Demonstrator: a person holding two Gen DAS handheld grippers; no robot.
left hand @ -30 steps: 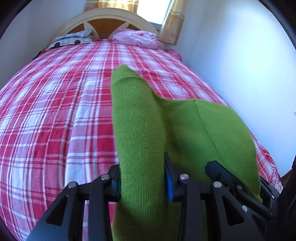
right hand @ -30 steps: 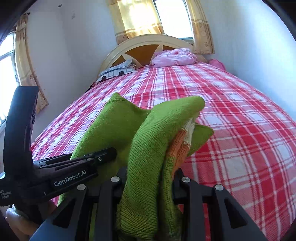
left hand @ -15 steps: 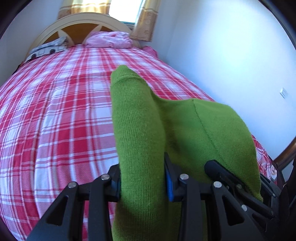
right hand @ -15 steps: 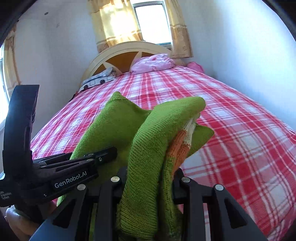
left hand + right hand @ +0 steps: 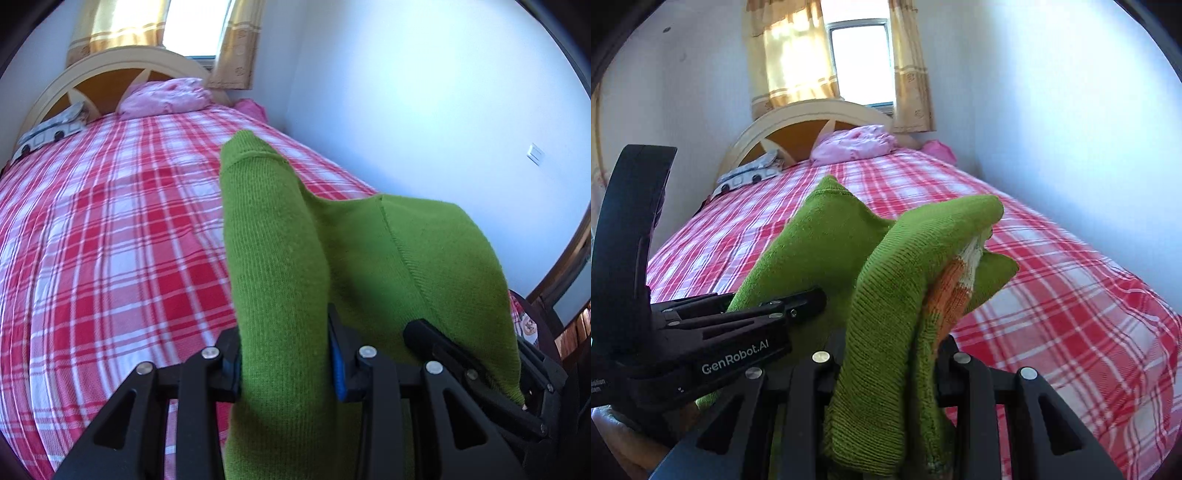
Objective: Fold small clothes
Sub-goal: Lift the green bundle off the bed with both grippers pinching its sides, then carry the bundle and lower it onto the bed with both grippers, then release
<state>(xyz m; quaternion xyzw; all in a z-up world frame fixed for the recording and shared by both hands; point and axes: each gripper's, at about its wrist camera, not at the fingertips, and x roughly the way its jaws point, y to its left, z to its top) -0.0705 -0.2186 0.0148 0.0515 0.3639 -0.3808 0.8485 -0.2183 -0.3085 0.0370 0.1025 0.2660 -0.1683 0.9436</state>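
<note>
A: What has changed in the last second?

B: Both views have swung across the bed (image 5: 1071,295); the headboard (image 5: 110,70) sits further left than it did; the grips look unchanged. The left gripper (image 5: 284,365) pinches one bunched end of the green knit garment (image 5: 369,258), the right gripper (image 5: 886,362) pinches the other, orange stripe showing.

A: Meaning for the fold?

B: It hangs above the bed, not laid out; I judge it is being carried to a spot.

A: Anything in the way?

B: No; the pink pillow (image 5: 857,146) and patterned cloth (image 5: 750,173) lie by the headboard, well apart from the garment; the wall (image 5: 424,110) runs along the bed's side.
</note>
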